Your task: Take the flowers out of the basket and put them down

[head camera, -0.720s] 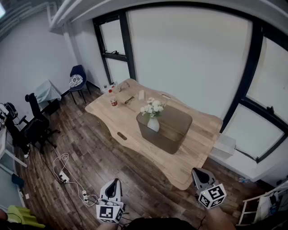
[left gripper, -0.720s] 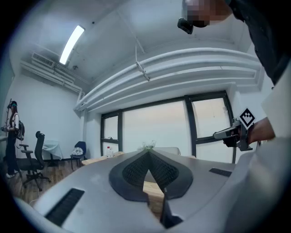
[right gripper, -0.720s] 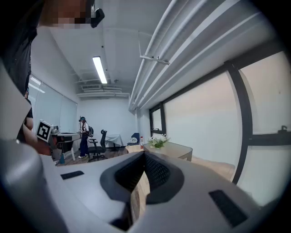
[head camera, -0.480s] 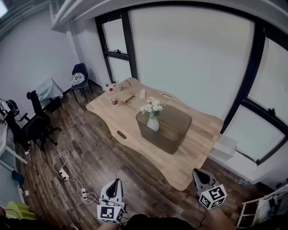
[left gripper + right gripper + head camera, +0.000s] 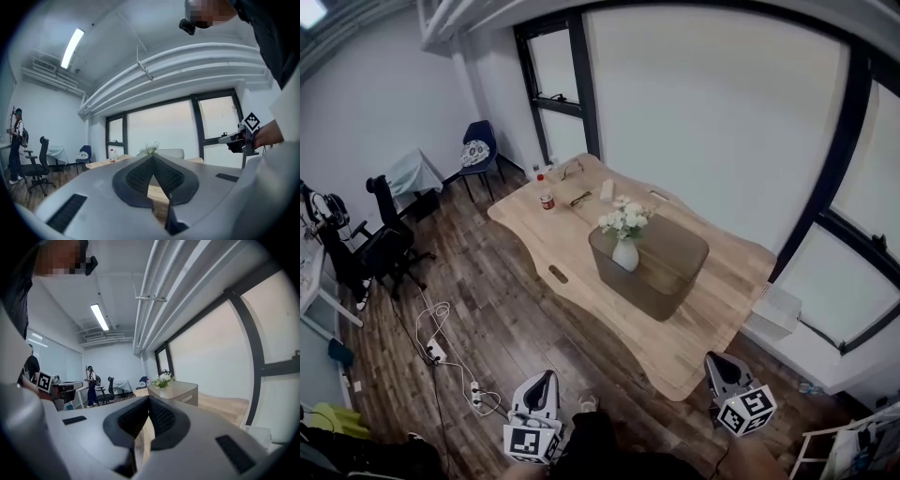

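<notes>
White flowers (image 5: 623,220) stand in a white vase (image 5: 625,255) inside a grey-brown basket (image 5: 670,272) on a wavy wooden table (image 5: 572,253), well ahead of me. Both grippers hover over the floor at the bottom of the head view, far short of the table. My left gripper (image 5: 546,377) is shut and empty, its jaws meeting at the tip (image 5: 152,157). My right gripper (image 5: 713,359) is shut with nothing in it (image 5: 149,398). The flowers (image 5: 150,149) show small beyond the left jaws, and the flowers (image 5: 162,379) and the basket (image 5: 180,392) beyond the right.
A red-labelled bottle (image 5: 547,200) and small items lie at the table's far end. Black office chairs (image 5: 380,253) and a blue chair (image 5: 478,155) stand left. Cables and a power strip (image 5: 436,352) trail on the wooden floor. A white box (image 5: 778,309) sits by the windows.
The head view has shifted a little, so the table and basket sit slightly farther right and lower. Both grippers stay low, shut and empty.
</notes>
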The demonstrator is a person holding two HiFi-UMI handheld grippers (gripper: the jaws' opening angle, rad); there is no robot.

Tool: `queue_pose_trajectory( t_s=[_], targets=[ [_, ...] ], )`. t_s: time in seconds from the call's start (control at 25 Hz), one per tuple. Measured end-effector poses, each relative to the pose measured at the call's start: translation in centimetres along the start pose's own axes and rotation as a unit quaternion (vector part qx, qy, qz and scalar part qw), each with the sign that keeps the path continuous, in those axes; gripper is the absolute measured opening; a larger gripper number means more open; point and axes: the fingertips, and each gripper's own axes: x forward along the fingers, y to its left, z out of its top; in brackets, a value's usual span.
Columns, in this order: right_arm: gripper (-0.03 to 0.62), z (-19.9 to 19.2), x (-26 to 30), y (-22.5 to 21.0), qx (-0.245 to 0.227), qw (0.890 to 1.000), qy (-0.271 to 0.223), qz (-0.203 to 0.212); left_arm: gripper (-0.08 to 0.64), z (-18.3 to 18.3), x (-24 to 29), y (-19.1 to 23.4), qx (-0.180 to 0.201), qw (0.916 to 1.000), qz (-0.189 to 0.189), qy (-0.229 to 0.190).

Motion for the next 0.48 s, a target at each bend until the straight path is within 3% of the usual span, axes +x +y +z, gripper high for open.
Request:
queue_pose_trajectory(
  t_s=[0.28,0.48],
  targets=[
    [0.021,0.1,3.5,-2.4,-0.002,1.0,0.001,-0.024,0.005,1.1,6.7,2.4,0.03,0.9988,-0.031,-0.025],
    [0.021,0.3,6.0,-4.9,0.02,0.998,0.001,-0.062,0.005,1.5,13.0,5.2,0.025,0.9976,-0.055,-0.035]
  ],
)
